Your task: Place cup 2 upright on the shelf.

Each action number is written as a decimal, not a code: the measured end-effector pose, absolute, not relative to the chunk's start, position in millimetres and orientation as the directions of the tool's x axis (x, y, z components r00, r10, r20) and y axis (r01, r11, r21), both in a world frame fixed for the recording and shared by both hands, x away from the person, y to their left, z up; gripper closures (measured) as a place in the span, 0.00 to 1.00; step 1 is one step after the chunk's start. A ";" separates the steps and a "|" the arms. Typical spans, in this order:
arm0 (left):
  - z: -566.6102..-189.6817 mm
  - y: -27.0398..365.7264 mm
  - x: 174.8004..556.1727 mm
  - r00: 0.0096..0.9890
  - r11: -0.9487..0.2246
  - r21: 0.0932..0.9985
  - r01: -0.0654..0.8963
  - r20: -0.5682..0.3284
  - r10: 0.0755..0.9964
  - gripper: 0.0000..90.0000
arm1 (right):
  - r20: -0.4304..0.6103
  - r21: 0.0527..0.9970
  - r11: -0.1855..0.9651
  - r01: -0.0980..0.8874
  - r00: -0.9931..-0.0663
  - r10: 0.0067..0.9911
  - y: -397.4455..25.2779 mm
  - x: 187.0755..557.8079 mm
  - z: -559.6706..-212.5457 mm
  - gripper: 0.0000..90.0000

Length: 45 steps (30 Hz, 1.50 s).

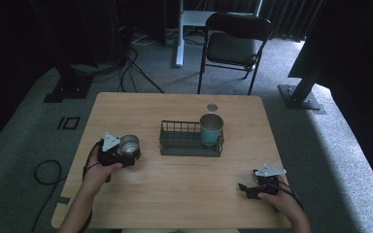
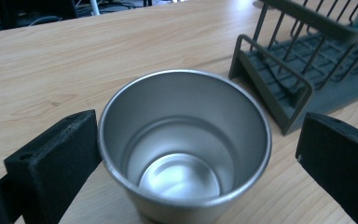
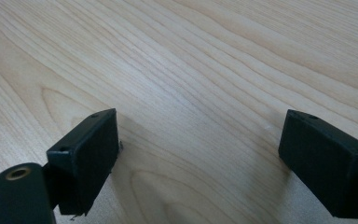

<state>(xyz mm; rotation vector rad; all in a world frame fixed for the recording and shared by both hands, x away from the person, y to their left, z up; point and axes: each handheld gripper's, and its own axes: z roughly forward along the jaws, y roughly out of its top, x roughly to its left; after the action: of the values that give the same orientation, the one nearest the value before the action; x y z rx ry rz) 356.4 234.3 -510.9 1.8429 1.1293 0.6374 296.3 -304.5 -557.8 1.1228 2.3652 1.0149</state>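
Observation:
A bare steel cup (image 1: 129, 144) stands upright and empty on the left part of the wooden table (image 1: 184, 194). My left gripper (image 1: 126, 153) is open around it. In the left gripper view the cup (image 2: 184, 144) sits between the two black jaws: the left jaw is at its rim, and the right jaw stands a small gap away. My left gripper (image 2: 196, 154) has not closed on it. My right gripper (image 1: 244, 189) rests near the table's front right, open, and in the right gripper view (image 3: 198, 158) there is nothing but bare wood between its jaws.
A dark wire rack (image 1: 190, 145) (image 2: 279, 84) sits mid-table, just right of the steel cup, with a teal cup (image 1: 211, 129) upright in its right end. A small round metal thing (image 1: 212, 107) lies behind it. A chair (image 1: 235, 39) stands beyond the far edge.

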 end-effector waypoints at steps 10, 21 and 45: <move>-517.6 226.0 366.2 0.442 -0.219 0.864 0.453 -0.005 0.897 0.01 | 0.005 0.723 0.435 0.537 -0.634 0.773 -304.5 296.4 -557.8 0.13; -519.4 224.6 368.3 0.409 -0.206 0.874 0.441 0.009 0.912 0.06 | 0.005 0.723 0.435 0.537 -0.634 0.773 -304.5 296.4 -557.8 0.13; -512.2 224.9 365.5 0.408 -0.223 0.880 0.419 0.037 0.912 0.16 | 0.005 0.723 0.435 0.537 -0.634 0.773 -304.6 296.4 -557.8 0.13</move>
<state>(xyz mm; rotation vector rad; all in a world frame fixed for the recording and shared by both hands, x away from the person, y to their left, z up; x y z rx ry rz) 365.5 224.9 -512.2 1.8169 1.1486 0.7320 296.4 -304.6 -557.8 1.1225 2.3653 1.0143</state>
